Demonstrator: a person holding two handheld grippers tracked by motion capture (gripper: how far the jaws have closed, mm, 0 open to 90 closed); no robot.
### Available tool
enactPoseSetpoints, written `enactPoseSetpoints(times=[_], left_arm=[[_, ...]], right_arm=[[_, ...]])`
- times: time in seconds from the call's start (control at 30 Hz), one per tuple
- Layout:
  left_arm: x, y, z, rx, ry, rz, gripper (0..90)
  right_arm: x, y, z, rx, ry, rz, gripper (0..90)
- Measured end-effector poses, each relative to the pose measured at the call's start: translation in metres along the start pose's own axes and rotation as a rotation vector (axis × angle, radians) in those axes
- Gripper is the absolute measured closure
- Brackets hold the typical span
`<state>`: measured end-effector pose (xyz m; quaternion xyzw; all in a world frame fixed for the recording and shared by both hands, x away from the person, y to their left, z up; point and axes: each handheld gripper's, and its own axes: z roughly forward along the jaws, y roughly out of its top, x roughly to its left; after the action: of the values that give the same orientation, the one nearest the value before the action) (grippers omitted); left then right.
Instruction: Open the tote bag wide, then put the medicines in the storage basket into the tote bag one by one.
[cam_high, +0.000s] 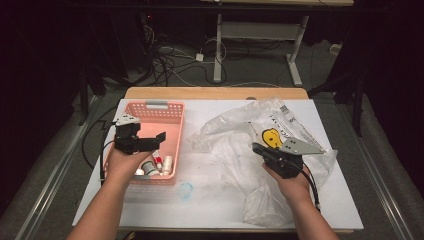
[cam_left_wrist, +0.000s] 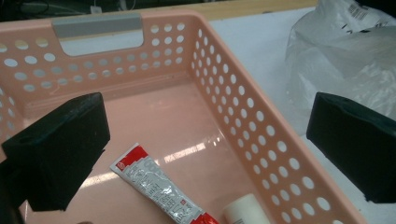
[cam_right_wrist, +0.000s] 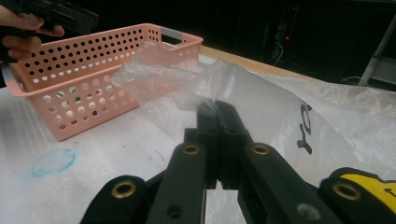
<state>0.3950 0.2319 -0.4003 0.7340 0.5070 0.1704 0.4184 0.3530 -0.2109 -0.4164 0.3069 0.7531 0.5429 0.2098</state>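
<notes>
Right gripper (cam_right_wrist: 218, 112) jaws pinch plastic bag (cam_high: 240, 135) edge beside pink basket (cam_high: 172, 107), holding its mouth up; left gripper (cam_high: 150, 142) jaws wide above the basket, ready to pick an item.

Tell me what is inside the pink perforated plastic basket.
Inside the pink perforated plastic basket lie a red-and-silver squeeze tube and a small white bottle. The open left gripper above covers part of the floor.

Laboratory recording bay: a white-topped table (cam_high: 210, 200) stands on grey carpet amid black curtains, with tangled cables (cam_high: 167, 62) on the floor and the frame of a height-adjustable desk (cam_high: 260, 30) behind.
</notes>
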Motion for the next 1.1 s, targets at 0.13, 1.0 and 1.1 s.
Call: enactPoseSetpoints(times=[0.13, 1.0, 1.1], left_arm=[[0.008, 0.004, 0.009, 0.046, 0.008, -0.021, 0.3], [0.024, -0.003, 0.053, 0.444, 0.096, -0.115, 25.6], [0.026, -0.003, 0.061, 0.531, 0.096, -0.143, 29.4]], right_arm=[[0.000, 0.001, 0.002, 0.000, 0.002, -0.012, 90.0], [0.007, 0.001, 0.002, 0.000, 0.017, -0.019, 90.0], [0.007, 0.002, 0.002, -0.003, 0.017, -0.028, 90.0]])
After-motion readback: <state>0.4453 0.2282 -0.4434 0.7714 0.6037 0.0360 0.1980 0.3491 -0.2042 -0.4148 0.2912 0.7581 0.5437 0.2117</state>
